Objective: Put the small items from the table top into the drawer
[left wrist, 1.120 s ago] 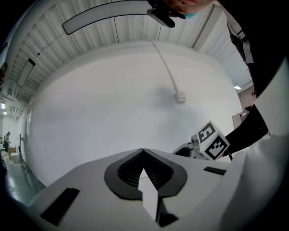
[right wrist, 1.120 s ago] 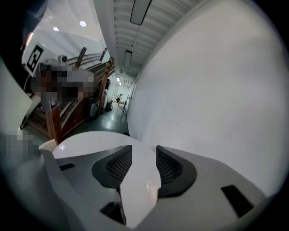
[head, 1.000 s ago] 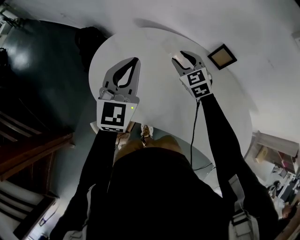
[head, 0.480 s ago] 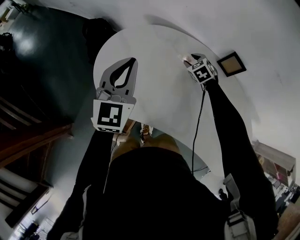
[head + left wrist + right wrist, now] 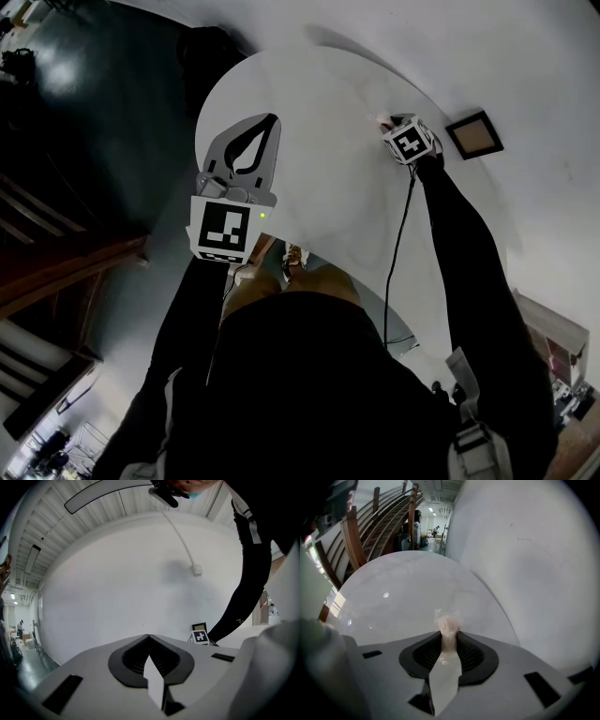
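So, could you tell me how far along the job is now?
Nothing looks stowed yet, and no drawer is in view. In hand: the right gripper, its jaws just closing, pinches a small wrapped item on the white table. The left gripper is shut and empty. Left: lifting it and reaching the drawer.

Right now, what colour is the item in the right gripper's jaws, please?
The item is pale pink; the jaws just closed on it. Best in right gripper view.
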